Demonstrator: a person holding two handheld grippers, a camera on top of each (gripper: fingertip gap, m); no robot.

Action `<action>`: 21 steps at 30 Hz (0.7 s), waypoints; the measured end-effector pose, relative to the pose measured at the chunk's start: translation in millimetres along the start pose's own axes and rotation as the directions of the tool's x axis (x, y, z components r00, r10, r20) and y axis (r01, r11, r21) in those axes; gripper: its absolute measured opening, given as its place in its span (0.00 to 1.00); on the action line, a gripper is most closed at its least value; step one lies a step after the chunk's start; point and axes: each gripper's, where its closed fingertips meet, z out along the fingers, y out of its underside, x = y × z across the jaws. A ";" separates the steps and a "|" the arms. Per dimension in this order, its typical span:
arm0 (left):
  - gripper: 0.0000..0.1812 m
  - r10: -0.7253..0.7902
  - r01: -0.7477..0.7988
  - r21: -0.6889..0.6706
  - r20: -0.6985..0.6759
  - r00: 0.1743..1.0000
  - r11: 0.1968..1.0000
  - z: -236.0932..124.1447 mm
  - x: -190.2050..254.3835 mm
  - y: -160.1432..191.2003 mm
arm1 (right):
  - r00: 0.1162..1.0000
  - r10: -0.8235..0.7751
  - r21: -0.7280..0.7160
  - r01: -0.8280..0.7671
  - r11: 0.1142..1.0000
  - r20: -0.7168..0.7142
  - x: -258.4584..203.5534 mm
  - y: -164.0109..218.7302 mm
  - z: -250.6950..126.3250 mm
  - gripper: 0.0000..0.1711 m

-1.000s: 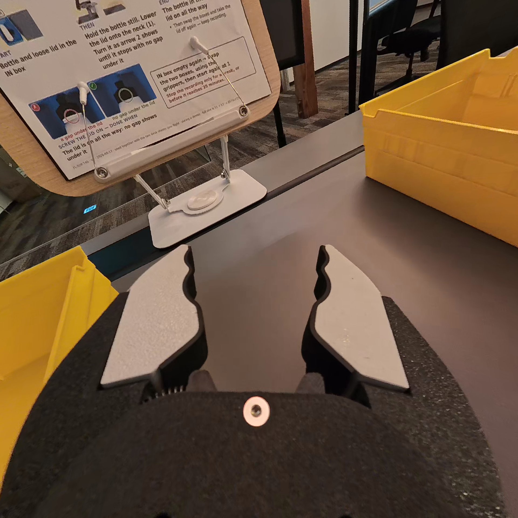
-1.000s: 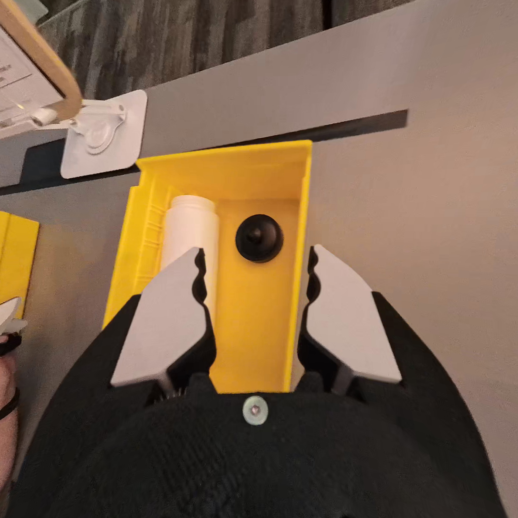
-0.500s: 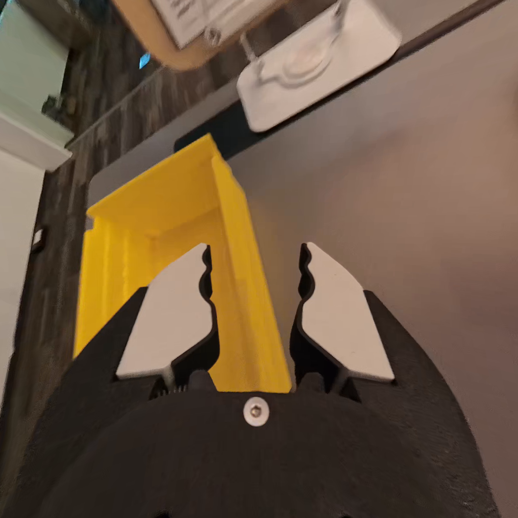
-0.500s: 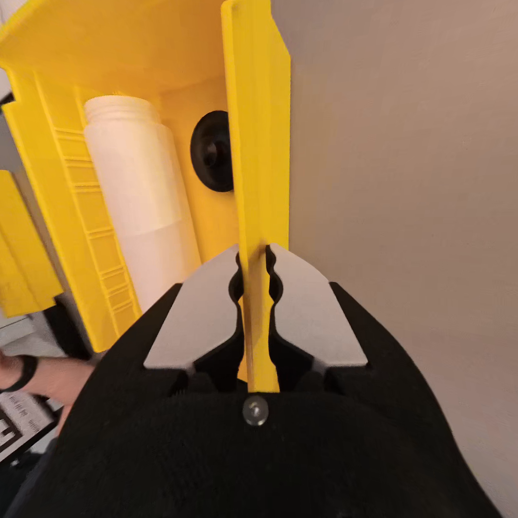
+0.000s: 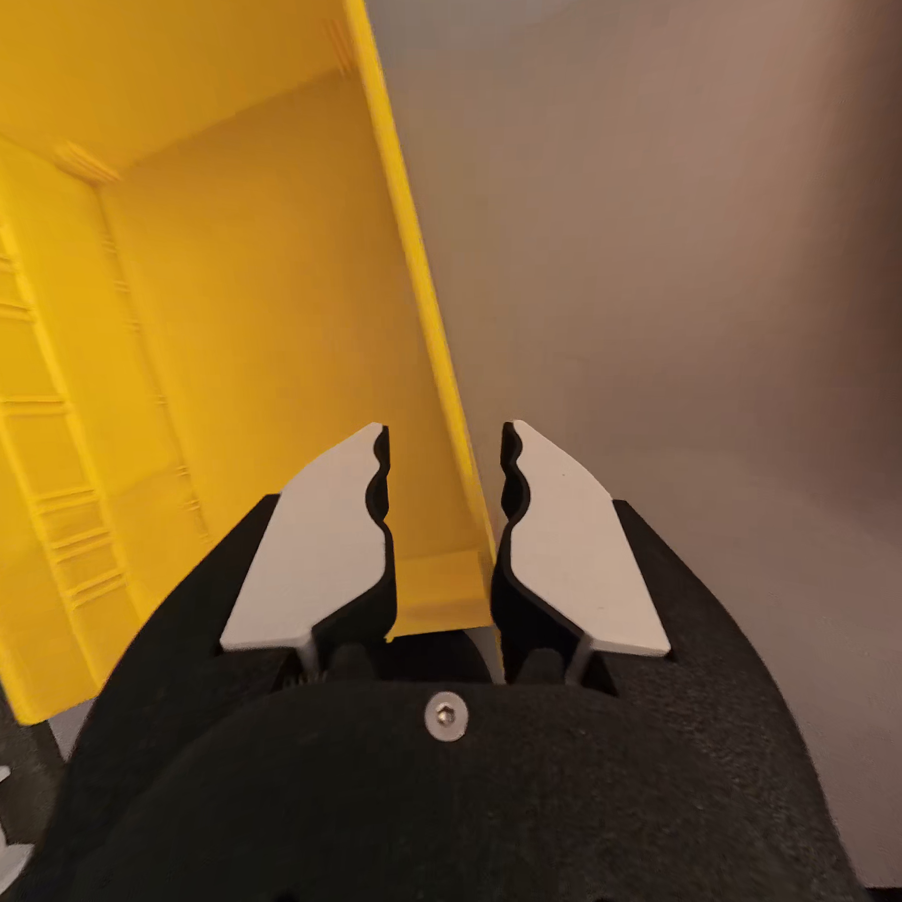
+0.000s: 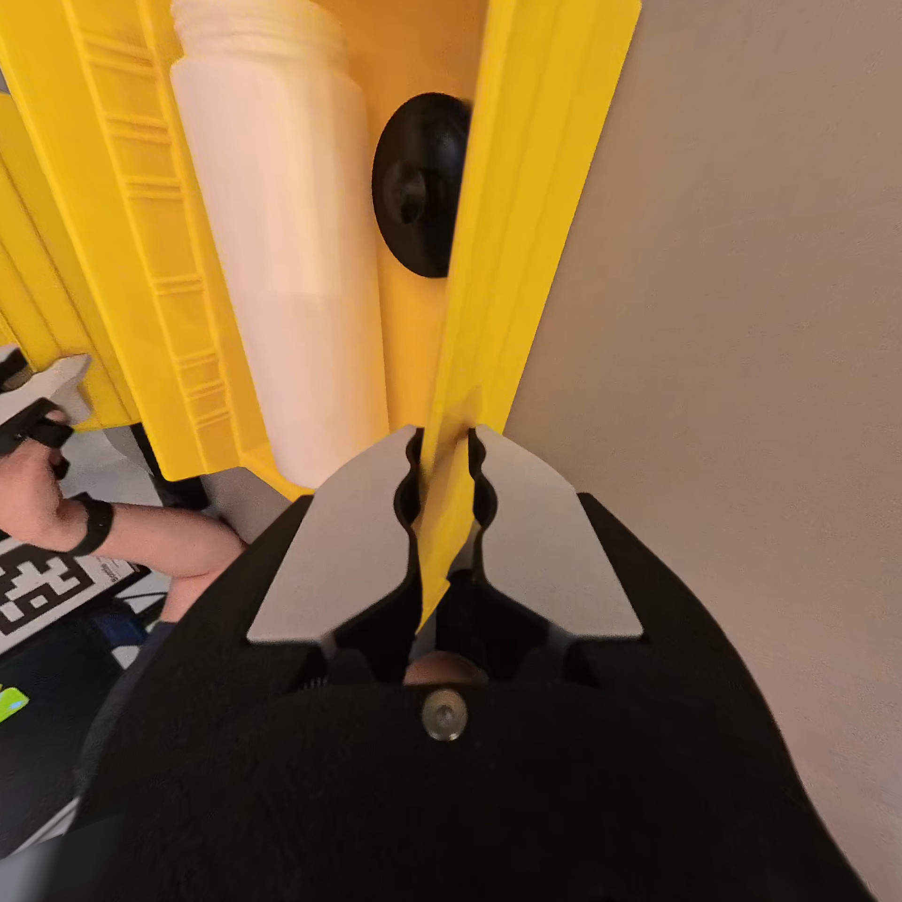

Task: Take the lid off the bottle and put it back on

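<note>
Bottle: the bottle (image 6: 283, 254), white and translucent, lies on its side in the yellow bin on the right (image 6: 532, 161), along that bin's left inner wall, its threaded neck bare and pointing away from the camera.
Lid: the lid (image 6: 420, 185), black and round, lies loose on the bin floor just beside the bottle, partly hidden behind the bin's right wall.
Step in hand: judging by the grips, the bins themselves are being handled, not the bottle; the lid is already off and putting it back on has not begun.
Right gripper: the right gripper (image 6: 444, 439) is clamped on the thin right wall of the bottle's bin, the wall pinched between its wavy pads at the near corner.
Left gripper: the left gripper (image 5: 444, 434) straddles the right wall of the second yellow bin (image 5: 234, 302), which looks empty as far as it shows; its jaws stand partly apart, the right pad close against the wall, the left pad clear of it.
Tabletop: the grey tabletop (image 5: 659, 244) lies bare to the right of both bins.
Next move: probably closing the left jaws on the wall, a firm and level hold so the thin plastic does not twist; then reaching in for bottle and lid.
Risk: tilting the right bin could send the bottle rolling onto the lid.
</note>
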 end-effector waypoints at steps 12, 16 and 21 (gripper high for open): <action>0.14 0.143 -0.142 -0.015 0.076 0.987 0.990 14.6 14.7 -10.3 | 0.957 -0.275 -0.095 0.266 0.959 -0.097 -66.6 -16.8 47.2 0.08; 0.16 0.171 -0.173 0.016 0.074 0.983 0.985 18.0 21.5 -18.2 | 0.923 -0.359 -0.125 0.343 0.931 -0.139 -71.4 -18.7 53.6 0.08; 0.16 0.214 -0.217 0.055 0.052 0.975 0.975 18.5 35.7 -25.8 | 0.921 -0.372 -0.132 0.358 0.924 -0.110 -70.1 -21.3 53.2 0.08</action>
